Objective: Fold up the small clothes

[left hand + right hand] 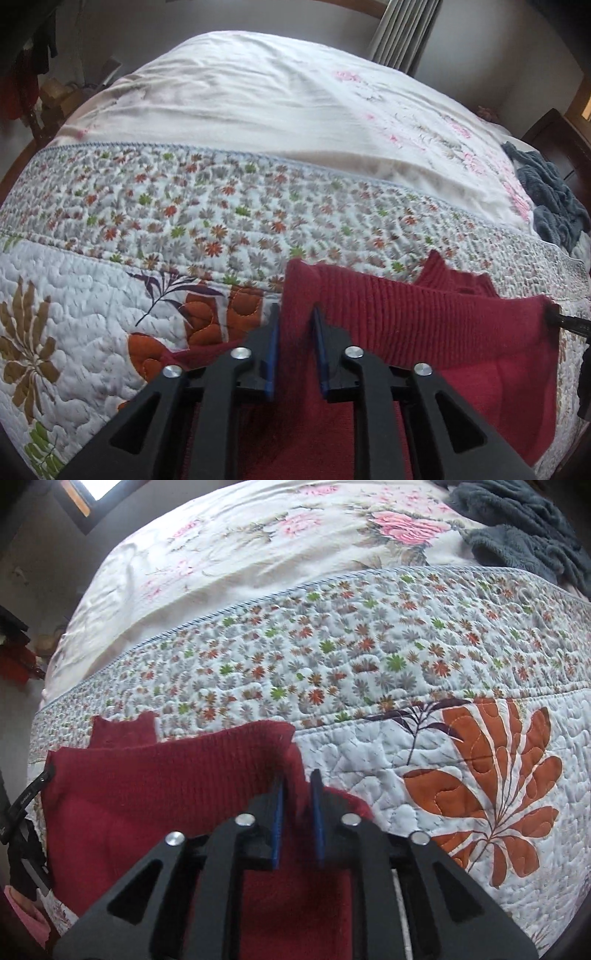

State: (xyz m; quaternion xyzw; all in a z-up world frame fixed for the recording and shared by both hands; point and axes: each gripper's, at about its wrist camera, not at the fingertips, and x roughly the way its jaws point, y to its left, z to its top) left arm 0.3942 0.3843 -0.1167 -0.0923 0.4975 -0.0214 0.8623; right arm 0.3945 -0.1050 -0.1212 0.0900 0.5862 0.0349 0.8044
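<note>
Left wrist: red knit garment (424, 325) stretched sideways between both grippers' jaws.

Left gripper (295, 314) fingers (274, 332) clamping red sweater (424, 325) over quilt (147, 221).

My left gripper (295, 314) points forward and slightly down, its two black fingers (267, 343) with blue inner pads drawn close, clamped on a fold of the red knit sweater (424, 317) at its left corner. A narrow gap remains between the pads, filled by fabric. My right gripper (297, 782) sits in the same attitude, fingers (317, 812) nearly together and pinching the sweater's opposite corner. In the left wrist view the right gripper's fingertip shows at the far right edge; in the right wrist view the left gripper shows at the far left edge. Both are level with each other, well apart.
</note>
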